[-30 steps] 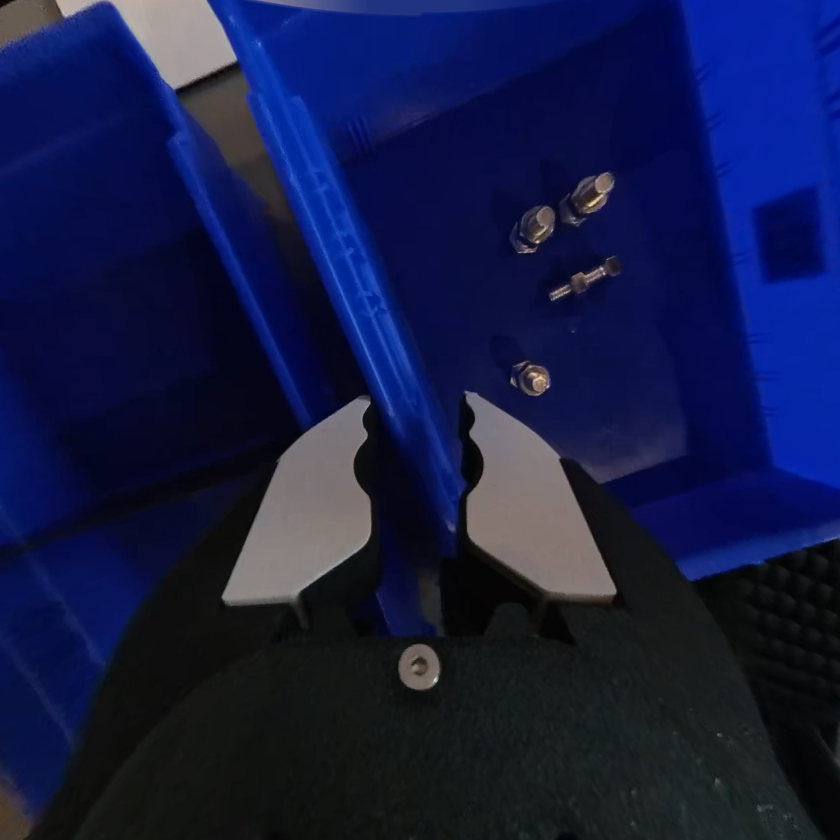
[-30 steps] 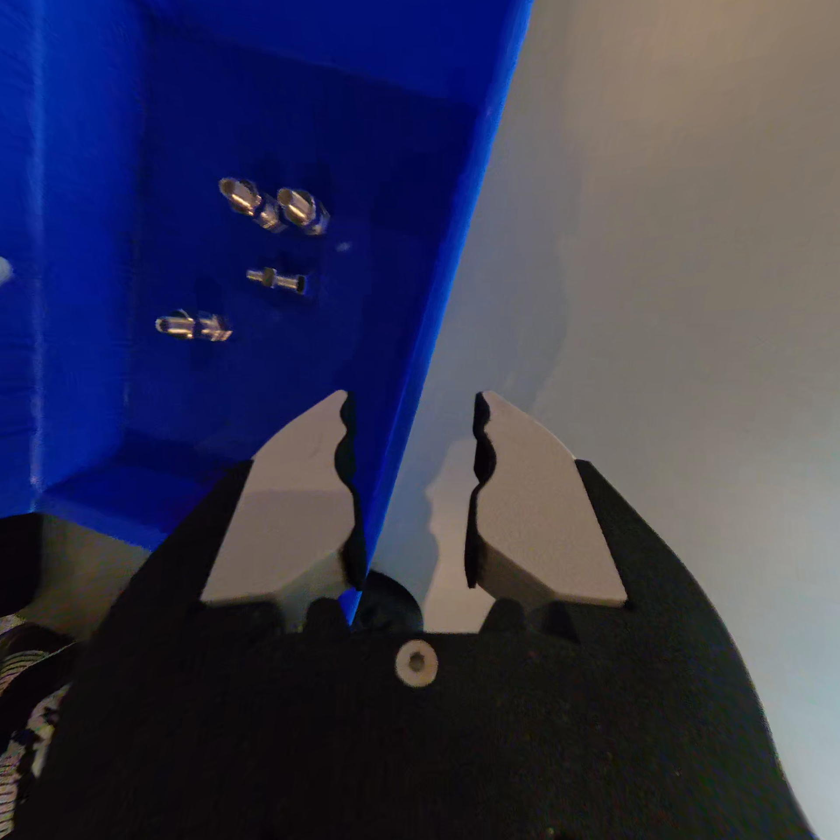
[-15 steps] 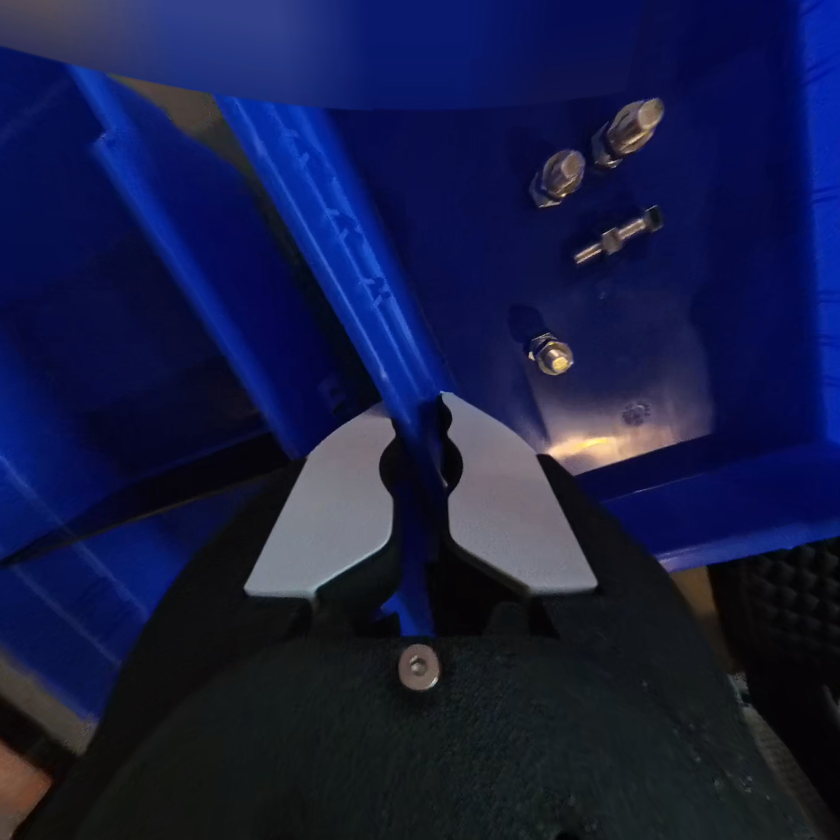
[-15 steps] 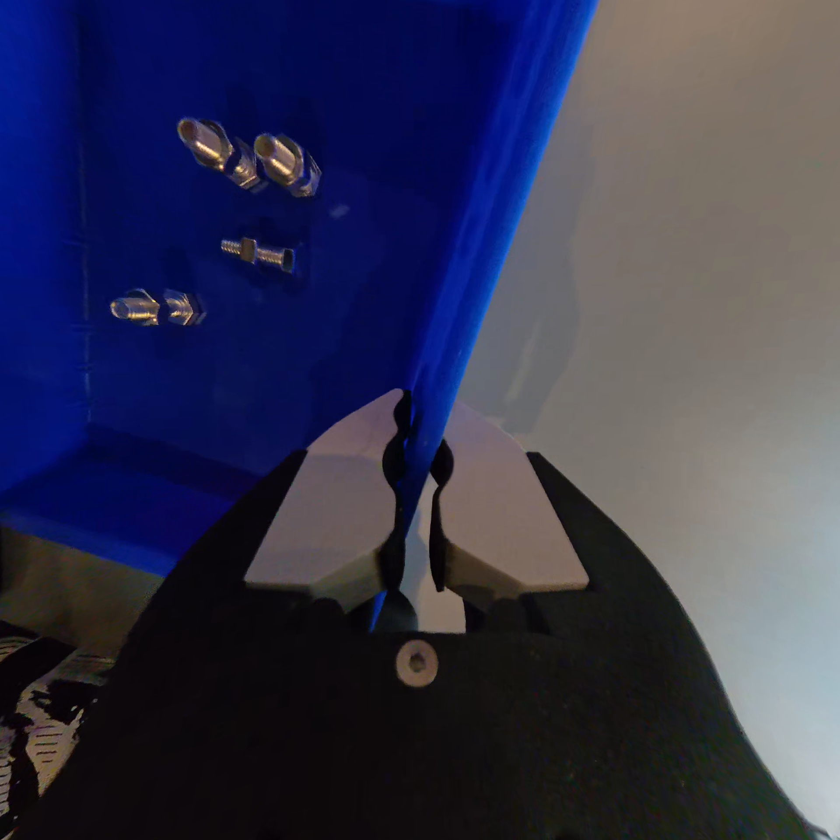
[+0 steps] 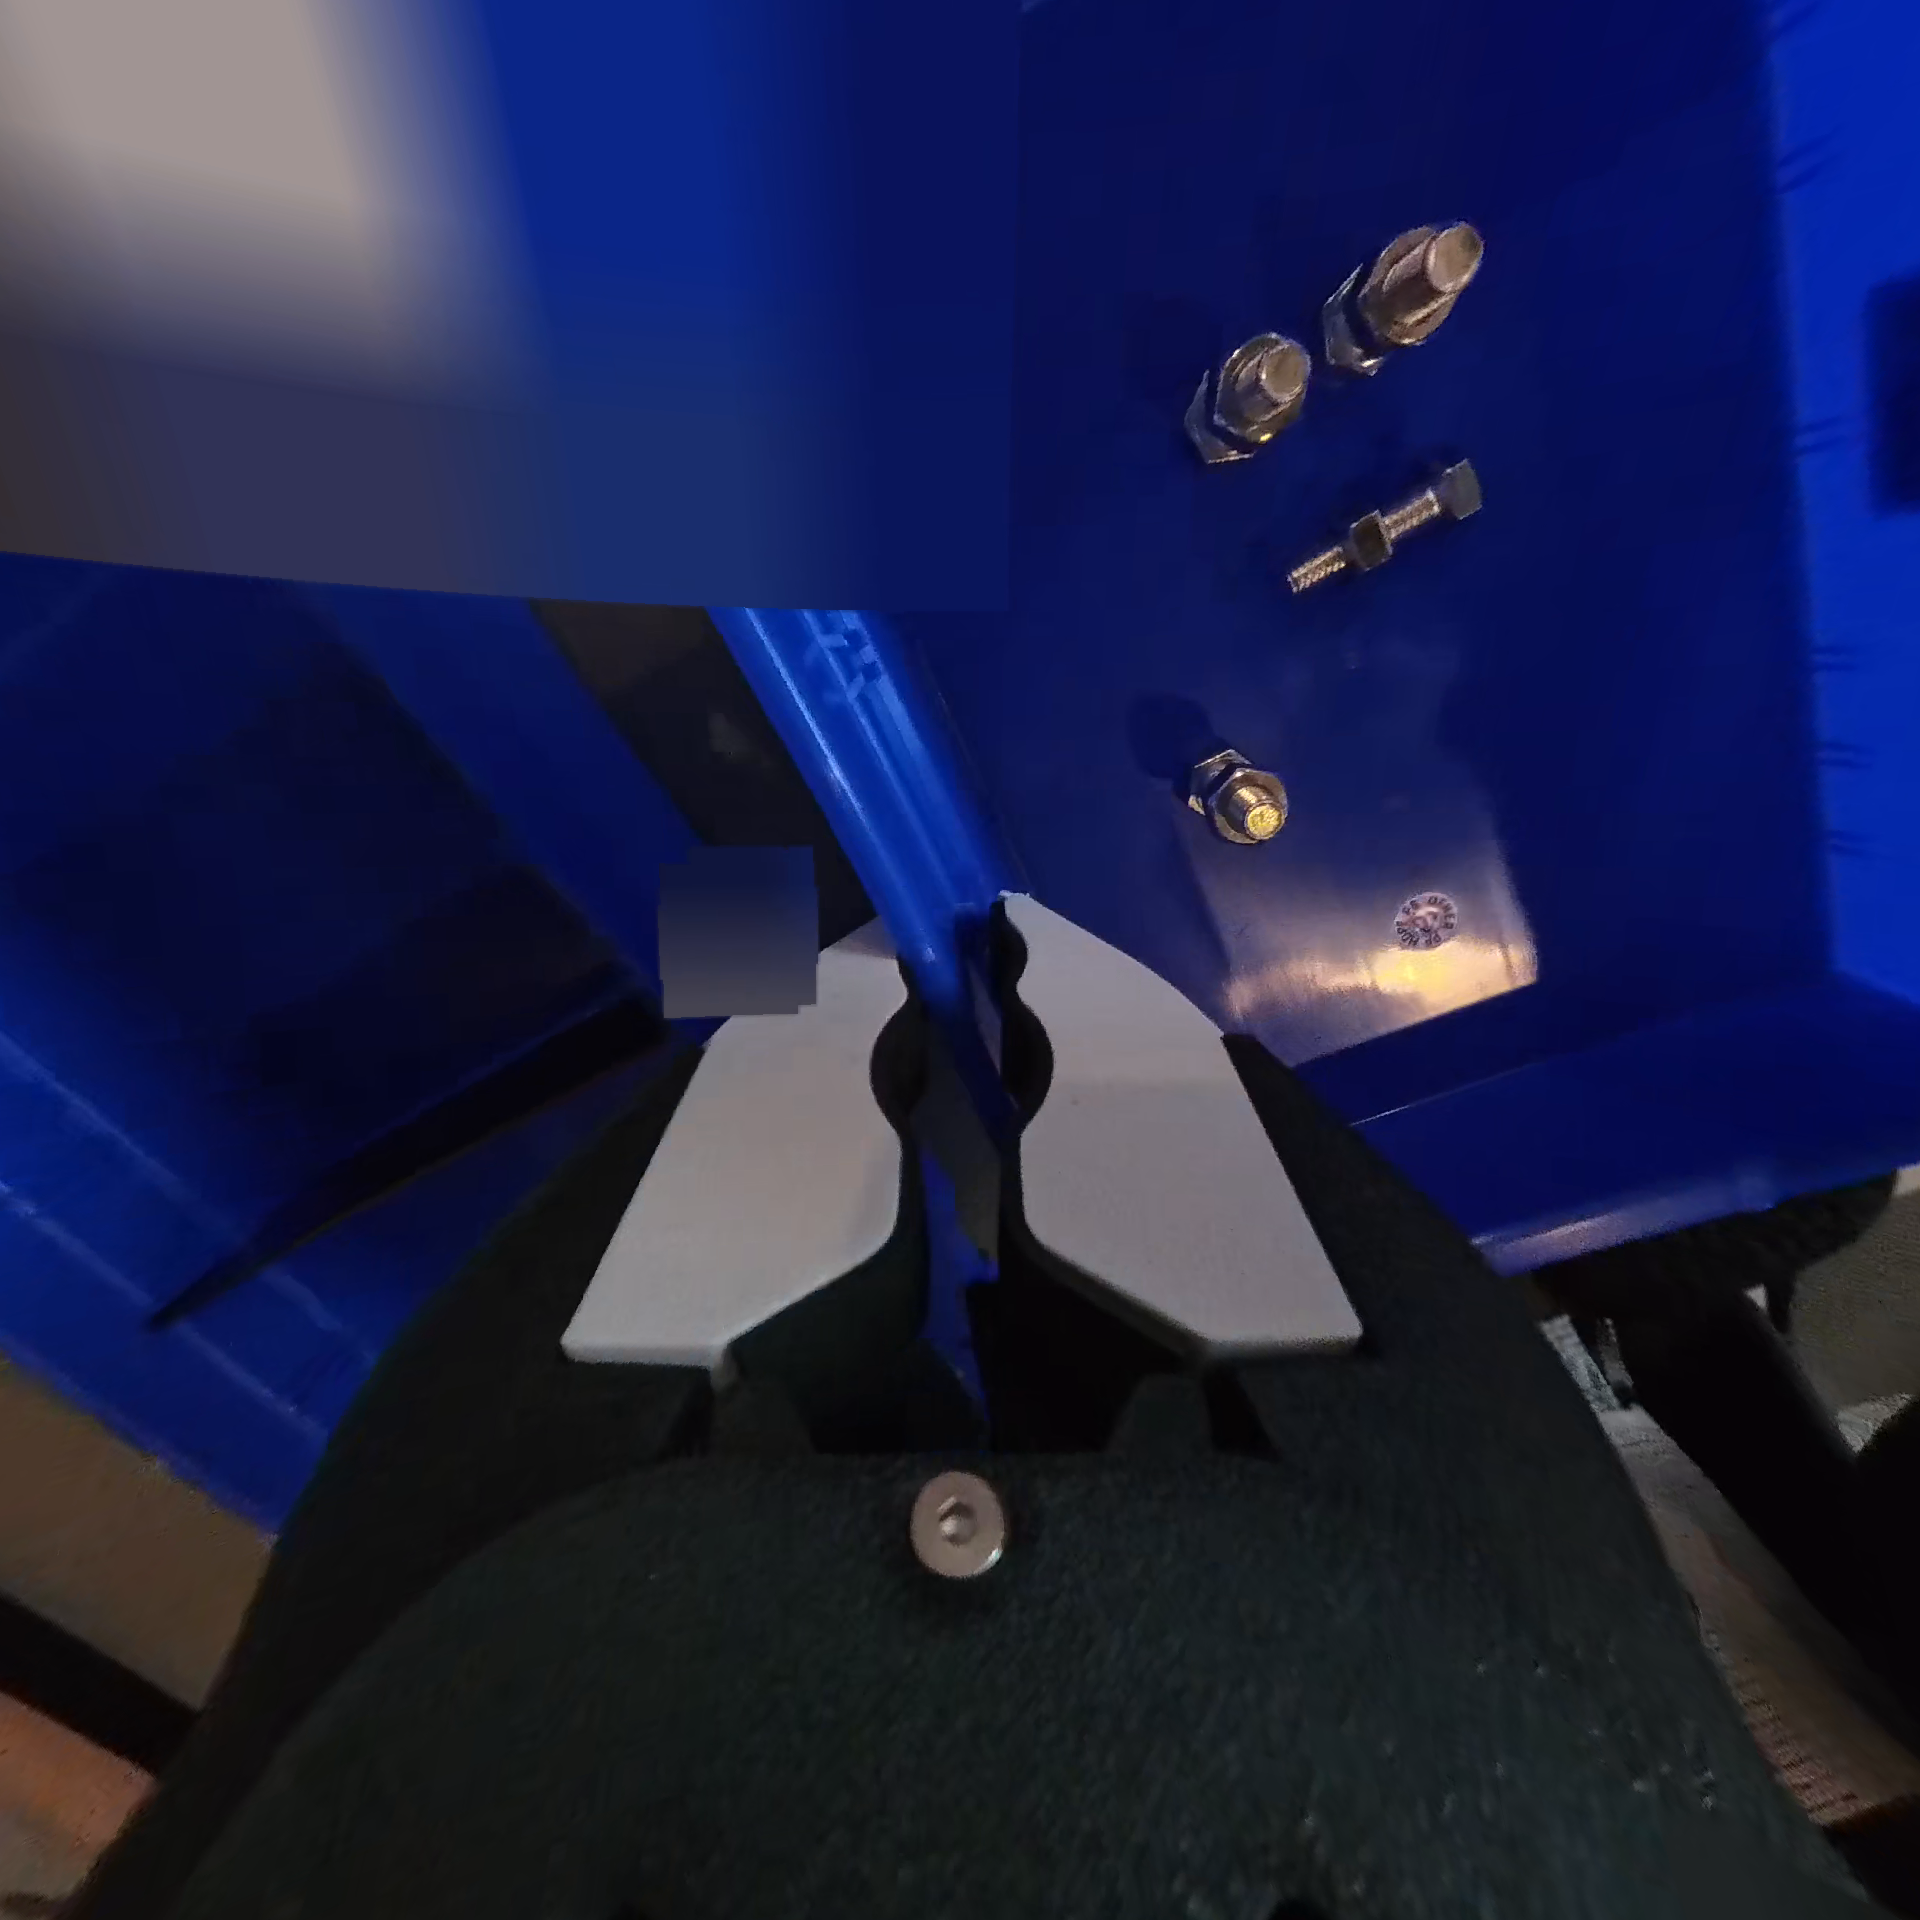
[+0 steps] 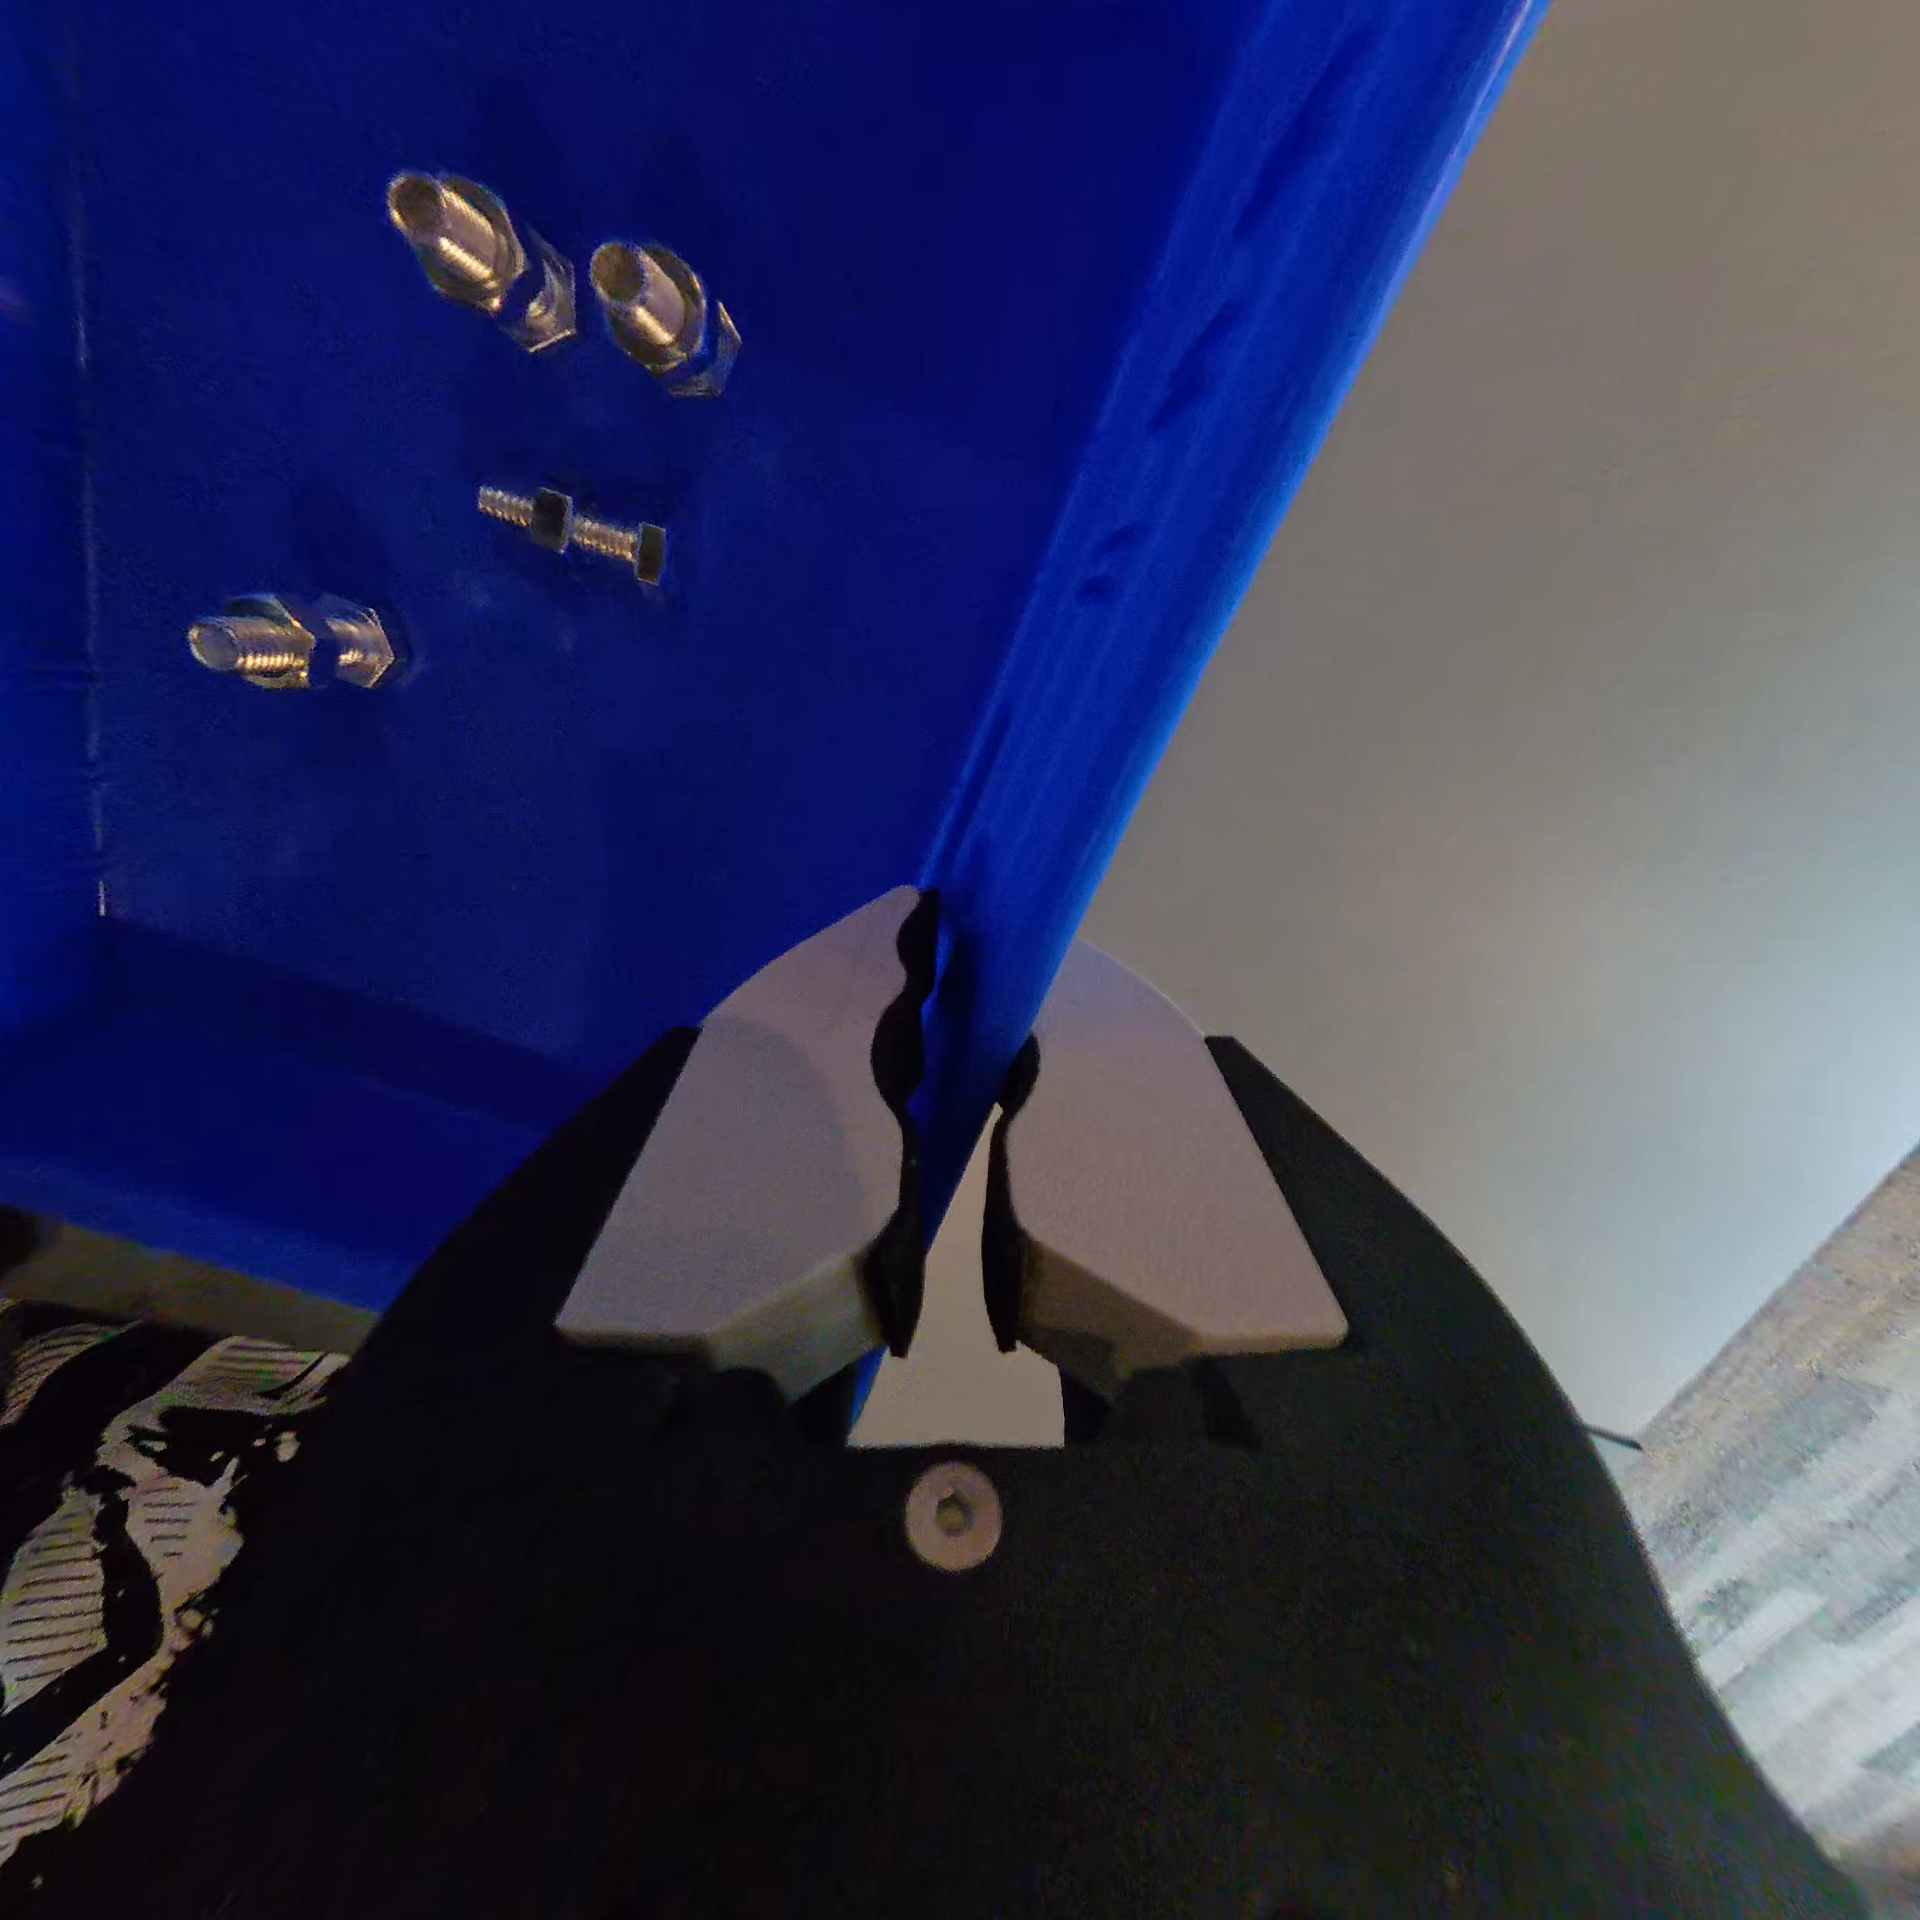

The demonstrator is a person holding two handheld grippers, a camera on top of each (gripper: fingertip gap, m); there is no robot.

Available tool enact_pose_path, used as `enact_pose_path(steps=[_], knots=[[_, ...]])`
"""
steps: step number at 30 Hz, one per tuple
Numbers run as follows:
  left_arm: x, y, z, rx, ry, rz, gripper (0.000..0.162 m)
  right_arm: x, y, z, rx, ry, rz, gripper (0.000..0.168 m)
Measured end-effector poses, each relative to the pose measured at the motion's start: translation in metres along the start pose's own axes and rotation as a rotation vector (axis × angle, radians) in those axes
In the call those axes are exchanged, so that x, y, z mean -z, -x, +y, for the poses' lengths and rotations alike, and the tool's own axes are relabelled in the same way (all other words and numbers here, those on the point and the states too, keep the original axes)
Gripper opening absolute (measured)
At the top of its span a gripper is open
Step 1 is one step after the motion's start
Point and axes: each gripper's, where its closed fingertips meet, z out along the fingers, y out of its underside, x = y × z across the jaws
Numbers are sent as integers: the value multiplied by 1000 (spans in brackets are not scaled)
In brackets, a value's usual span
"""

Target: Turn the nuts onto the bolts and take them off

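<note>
A blue plastic bin [image 5: 1621, 852] holds several steel bolts with nuts on them. Two thick ones [image 5: 1247, 400] lie side by side at the far end, a thin one [image 5: 1382, 530] below them, and a short one [image 5: 1242, 805] nearest me. My left gripper [image 5: 961, 956] is shut on the bin's left wall [image 5: 883, 790]. My right gripper [image 6: 961, 935] is shut on the bin's right wall [image 6: 1195, 520]. The right wrist view also shows the bin's floor [image 6: 727, 779] with the thick bolts [image 6: 561, 275], the thin bolt [image 6: 571, 525] and the short bolt [image 6: 291, 644].
A second blue bin [image 5: 260, 935] stands to the left of the held one. A pale tabletop [image 6: 1558, 727] lies to the right of it. A grey carpeted floor [image 6: 1787, 1507] shows beyond the table edge. Dark equipment [image 5: 1766, 1351] sits below the bin's near rim. One gripper's finger ends stand about 20 centimeters off the other's.
Both grippers went from open around the bin's side walls to shut on them. The bin has since risen and tilted, and the bolts sit higher in both views.
</note>
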Motion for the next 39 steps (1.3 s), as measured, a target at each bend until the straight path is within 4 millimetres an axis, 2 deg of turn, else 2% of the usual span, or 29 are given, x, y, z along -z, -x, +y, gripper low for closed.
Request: enact_pose_path(steps=[7, 12, 18, 25, 31, 39], knots=[[37, 25, 4, -20, -10, 2, 11, 39, 25, -16, 9, 7, 44, 6], [63, 68, 22, 10, -35, -5, 10, 59, 69, -41, 42, -18, 50, 6], [89, 142, 60, 67, -35, -53, 11, 70, 146, -82, 109, -39, 31, 6], [112, 241, 122, 160, -27, -108, 10, 66, 256, -127, 204, -59, -19, 7], [117, 313, 178, 209, 14, -168, 11, 53, 345, -149, 261, -45, -62, 7], [112, 389, 241, 253, 61, -203, 11, 28, 440, -170, 322, -32, -121, 7]])
